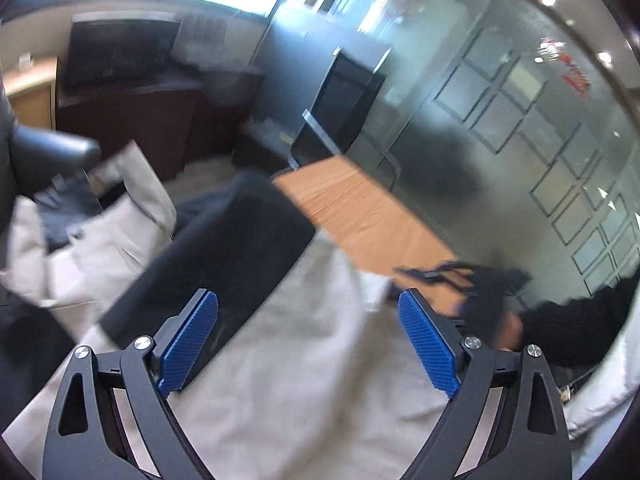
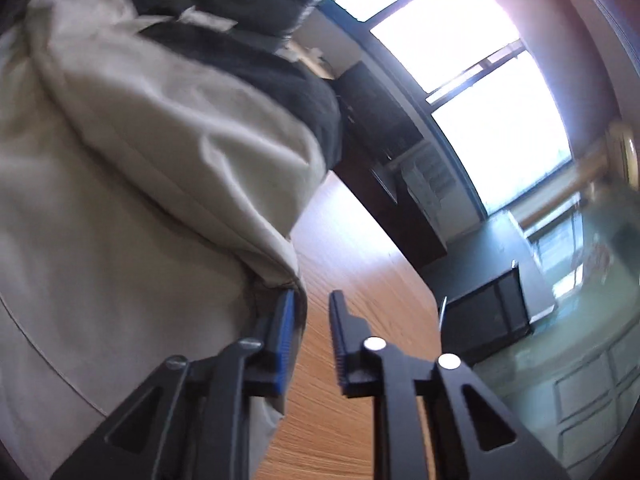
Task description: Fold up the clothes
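Wooden desk (image 1: 360,216) in a glass-walled office, beige-and-black garment (image 1: 280,360) spread over most of it, mid-fold by the look of it.

Left gripper (image 1: 308,336) hangs wide open over the beige cloth, nothing between the blue pads, black panel of the garment just beside its left finger. Right gripper (image 2: 312,316) sits low at the cloth's hem near the desk's bare edge, jaws nearly together with only a slim gap; the hem (image 2: 280,276) looks to be touching the left pad, not pinched, so I'd call it not gripping yet. Both views are pretty blurry. My guess: they're lining up for the next fold, so next move needs both grippers to actually pinch an edge or corner before lifting it across.
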Available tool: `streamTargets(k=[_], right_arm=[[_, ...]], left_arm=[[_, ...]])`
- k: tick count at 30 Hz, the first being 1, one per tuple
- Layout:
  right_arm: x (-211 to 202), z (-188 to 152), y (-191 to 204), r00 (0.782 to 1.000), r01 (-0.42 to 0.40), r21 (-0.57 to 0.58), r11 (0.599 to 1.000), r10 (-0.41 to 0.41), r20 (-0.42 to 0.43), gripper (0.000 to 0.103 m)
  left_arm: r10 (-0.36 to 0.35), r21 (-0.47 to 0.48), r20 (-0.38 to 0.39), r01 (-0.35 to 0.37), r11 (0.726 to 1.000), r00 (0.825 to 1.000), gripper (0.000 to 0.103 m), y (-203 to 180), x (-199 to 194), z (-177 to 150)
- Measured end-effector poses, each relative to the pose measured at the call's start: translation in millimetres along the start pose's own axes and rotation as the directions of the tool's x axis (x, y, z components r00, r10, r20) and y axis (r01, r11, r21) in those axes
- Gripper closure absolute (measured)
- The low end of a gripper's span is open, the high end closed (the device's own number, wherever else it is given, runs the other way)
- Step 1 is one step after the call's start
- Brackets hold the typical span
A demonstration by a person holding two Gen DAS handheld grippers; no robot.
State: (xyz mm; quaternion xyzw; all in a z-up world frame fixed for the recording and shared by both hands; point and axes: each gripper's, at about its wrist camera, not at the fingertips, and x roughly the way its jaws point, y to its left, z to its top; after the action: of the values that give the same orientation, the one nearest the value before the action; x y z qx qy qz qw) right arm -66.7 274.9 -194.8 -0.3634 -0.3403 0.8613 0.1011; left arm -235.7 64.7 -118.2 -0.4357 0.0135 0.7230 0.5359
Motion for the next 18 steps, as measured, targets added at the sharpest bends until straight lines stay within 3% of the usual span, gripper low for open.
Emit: streamTargets(k=[1,3,6,9,12,14,15,18], right_arm=[[-1.4,-1.2,-8.6,1.0,0.009,0.054,0.998,-0.009,-0.003,0.095],[-2.7,-5.7,-32.9,0.999,0.028,0.173,0.985,-0.022,-0.033,0.097],[-1.5,-19.8,-57.2,0.993,-0.083,0.264,0.961,0.102,-0.058,0.096],[-10.8,-8.7,-34.4,0.969,-0.246,0.067,0.967,0.246,0.005,0.096],[-14.0,10.9,-8.2,0.951,-0.31,-0.066,0.948,0.31,-0.005,0.088],[3.1,20.5,-7.5,0.921,-0.387,0.029,0.922,0.388,-0.044,0.082],[13.0,24.9,-11.8,0.894,-0.437,0.124,0.891,0.446,-0.049,0.081],[34.8,29.8,-31.5,0.808,-0.534,0.443,0.72,0.589,0.019,0.068]], left_arm=[[0.023,-0.025,-0.035,-0.024,0.999,0.999,0.01,8.6,20.9,-0.4],[0.067,-0.041,-0.085,-0.071,0.997,0.994,0.012,17.5,48.6,-6.0],[0.116,-0.032,-0.099,-0.12,0.992,0.988,0.011,18.1,68.6,-17.2],[0.163,0.008,-0.081,-0.163,0.987,0.983,0.01,8.4,74.8,-23.1],[0.204,0.022,-0.067,-0.203,0.979,0.977,0.01,2.3,80.7,-21.6],[0.209,0.004,-0.046,-0.209,0.978,0.977,0.006,0.7,83.4,-20.3],[0.206,-0.006,-0.035,-0.206,0.978,0.978,0.003,0.1,84.7,-20.1],[0.208,-0.011,-0.01,-0.208,0.978,0.978,0.003,0.2,87.9,-21.0]])
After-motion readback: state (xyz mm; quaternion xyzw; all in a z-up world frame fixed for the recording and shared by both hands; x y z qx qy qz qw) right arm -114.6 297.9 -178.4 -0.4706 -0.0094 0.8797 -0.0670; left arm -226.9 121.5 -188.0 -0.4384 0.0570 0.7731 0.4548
